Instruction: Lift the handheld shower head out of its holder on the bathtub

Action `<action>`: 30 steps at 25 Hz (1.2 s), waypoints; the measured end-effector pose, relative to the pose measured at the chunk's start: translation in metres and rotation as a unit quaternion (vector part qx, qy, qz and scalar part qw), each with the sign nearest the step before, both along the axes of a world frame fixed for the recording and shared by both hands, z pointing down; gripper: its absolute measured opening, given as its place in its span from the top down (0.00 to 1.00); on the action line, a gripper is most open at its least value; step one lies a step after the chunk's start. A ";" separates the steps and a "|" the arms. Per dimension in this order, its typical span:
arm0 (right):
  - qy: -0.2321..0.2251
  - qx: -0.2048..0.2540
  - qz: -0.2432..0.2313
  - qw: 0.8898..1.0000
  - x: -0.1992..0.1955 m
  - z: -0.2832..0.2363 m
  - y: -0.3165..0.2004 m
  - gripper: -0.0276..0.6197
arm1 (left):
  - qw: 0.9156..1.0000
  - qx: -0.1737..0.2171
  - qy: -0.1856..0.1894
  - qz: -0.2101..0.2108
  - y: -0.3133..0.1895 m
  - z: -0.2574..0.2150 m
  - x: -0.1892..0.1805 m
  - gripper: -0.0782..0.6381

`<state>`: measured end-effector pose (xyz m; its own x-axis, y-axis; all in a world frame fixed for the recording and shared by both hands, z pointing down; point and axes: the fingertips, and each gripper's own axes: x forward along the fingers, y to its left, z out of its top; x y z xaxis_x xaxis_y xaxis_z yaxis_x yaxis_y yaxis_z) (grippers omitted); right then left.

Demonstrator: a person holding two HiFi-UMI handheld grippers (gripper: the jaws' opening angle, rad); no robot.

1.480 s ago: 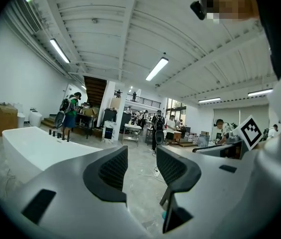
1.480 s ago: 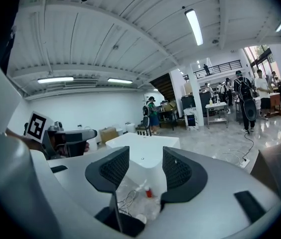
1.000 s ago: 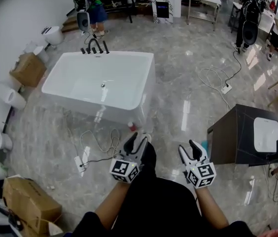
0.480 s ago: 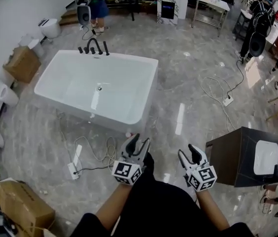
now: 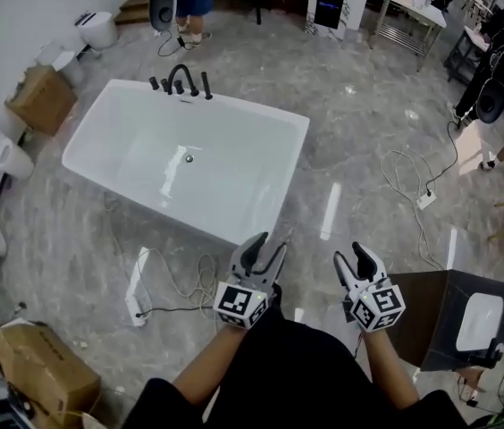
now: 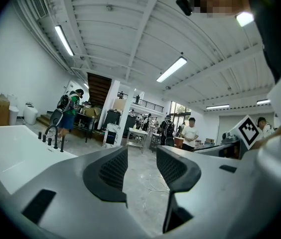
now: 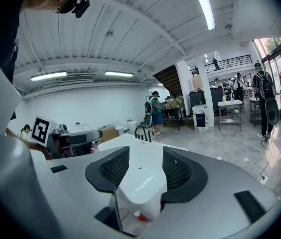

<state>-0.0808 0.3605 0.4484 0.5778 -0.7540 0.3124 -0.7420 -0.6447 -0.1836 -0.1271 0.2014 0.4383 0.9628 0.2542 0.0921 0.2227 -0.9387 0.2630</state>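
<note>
Both grippers are empty. The left gripper (image 5: 268,250) has its jaws spread with only floor beyond them, and the right gripper (image 5: 354,259) is just as wide, with nothing pinched. Held out level in front of the person, they have kept that pose over the last second.

What has changed is the ground covered. The near corner of the bathtub (image 5: 289,179) now sits just ahead of the left gripper, where a second ago open floor (image 5: 350,177) lay between them. The dark cabinet (image 5: 431,315) has slid off to the lower right.

The black tap fittings (image 5: 179,81) stand on the tub's far rim, towards its left corner. The handheld shower head (image 5: 206,87) is probably the slim upright at the right end of that row — too small to be sure — and it sits in its holder, untouched.

So this is only the approach — the whole length of the tub lies between grippers and fittings. The person likely needs to walk round one side, minding the loose cables (image 5: 176,280) on the floor at the near wall.
</note>
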 end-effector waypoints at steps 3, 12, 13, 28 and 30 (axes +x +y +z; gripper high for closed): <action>-0.003 -0.003 -0.007 1.000 0.027 -0.001 -0.021 0.68 | 1.000 -0.003 0.002 -0.002 -0.018 -0.001 0.026 0.67; -0.023 -0.017 -0.029 0.999 0.098 0.002 -0.092 0.68 | 1.000 -0.018 -0.004 -0.022 -0.087 0.001 0.086 0.67; -0.022 -0.018 -0.036 0.999 0.105 0.001 -0.102 0.68 | 0.999 -0.021 -0.003 -0.025 -0.094 0.002 0.090 0.67; -0.035 -0.015 -0.150 0.988 0.143 0.018 -0.209 0.68 | 0.994 -0.028 -0.004 -0.109 -0.167 0.011 0.113 0.67; -0.032 -0.006 -0.170 0.985 0.157 0.017 -0.231 0.68 | 0.991 -0.025 -0.007 -0.132 -0.182 0.013 0.119 0.67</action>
